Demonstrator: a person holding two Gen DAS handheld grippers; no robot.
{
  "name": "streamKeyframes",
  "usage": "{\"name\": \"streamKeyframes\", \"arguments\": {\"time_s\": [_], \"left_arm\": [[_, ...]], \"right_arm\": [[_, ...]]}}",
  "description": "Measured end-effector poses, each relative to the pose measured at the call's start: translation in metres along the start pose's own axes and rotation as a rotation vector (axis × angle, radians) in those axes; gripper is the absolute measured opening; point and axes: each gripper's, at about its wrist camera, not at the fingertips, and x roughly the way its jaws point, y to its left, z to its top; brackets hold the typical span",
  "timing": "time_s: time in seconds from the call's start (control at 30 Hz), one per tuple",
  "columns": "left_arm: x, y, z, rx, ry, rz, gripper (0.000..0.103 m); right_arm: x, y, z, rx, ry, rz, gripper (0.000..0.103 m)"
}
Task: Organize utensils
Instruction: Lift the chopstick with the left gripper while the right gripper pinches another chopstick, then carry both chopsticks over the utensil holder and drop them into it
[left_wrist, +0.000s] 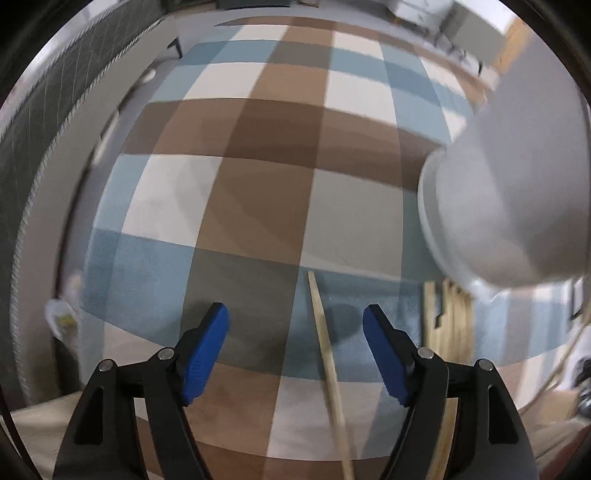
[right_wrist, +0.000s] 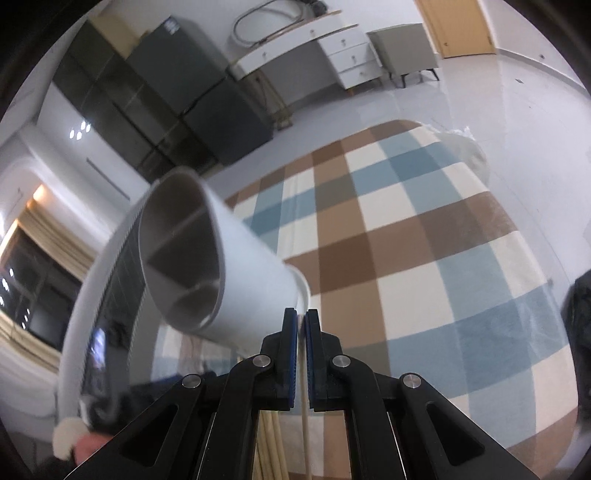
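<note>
My right gripper (right_wrist: 301, 325) is shut on the base rim of a white divided utensil holder (right_wrist: 207, 266) and holds it tilted in the air, its open mouth facing up and left. The holder also shows in the left wrist view (left_wrist: 509, 192), at the right, bottom toward the camera. My left gripper (left_wrist: 295, 325) is open and empty over the checked rug. A single wooden chopstick (left_wrist: 327, 354) lies on the rug between its blue pads, nearer the right one. More wooden chopsticks (left_wrist: 452, 317) lie to the right, below the holder.
A blue, brown and cream checked rug (right_wrist: 424, 236) covers the floor. A dark quilted sofa edge (left_wrist: 48, 122) runs along the left. A dark cabinet (right_wrist: 166, 96), a white dresser (right_wrist: 332, 48) and a grey nightstand (right_wrist: 402, 51) stand at the far wall.
</note>
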Motion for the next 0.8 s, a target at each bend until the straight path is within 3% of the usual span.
{"name": "streamKeyframes", "arguments": {"time_s": [0.1,0.17,0.27,0.33,0.37,0.57,0.67,0.8], "left_arm": [[-0.002,-0.002,-0.006,0.015,-0.015,0.024,0.071],[-0.003,-0.003,-0.007,0.011,-0.018,0.014,0.064],[-0.007,-0.01,-0.007,0.038,-0.035,0.002,0.038],[-0.008,-0.016,-0.006,0.057,-0.048,-0.005,0.007],[-0.008,-0.019,-0.006,0.061,-0.048,-0.019,0.003],[-0.016,-0.006,-0.007,-0.024,-0.077,-0.127,0.001],[-0.045,-0.005,-0.014,-0.019,-0.18,-0.16,0.001],[-0.102,-0.01,-0.031,0.036,-0.387,-0.216,0.001]], "right_arm": [[-0.009,-0.007,0.003,0.031,-0.03,0.006,0.004],[-0.013,-0.011,0.005,0.043,-0.047,0.012,0.004],[-0.021,-0.012,0.008,0.05,-0.078,0.018,0.004],[-0.027,-0.01,0.008,0.042,-0.106,0.021,0.004],[-0.031,-0.008,0.008,0.036,-0.117,0.02,0.004],[-0.054,0.005,-0.001,-0.026,-0.189,0.003,0.004],[-0.063,0.011,-0.005,-0.051,-0.217,0.005,0.004],[-0.079,0.022,-0.017,-0.091,-0.249,0.003,0.004]]}}
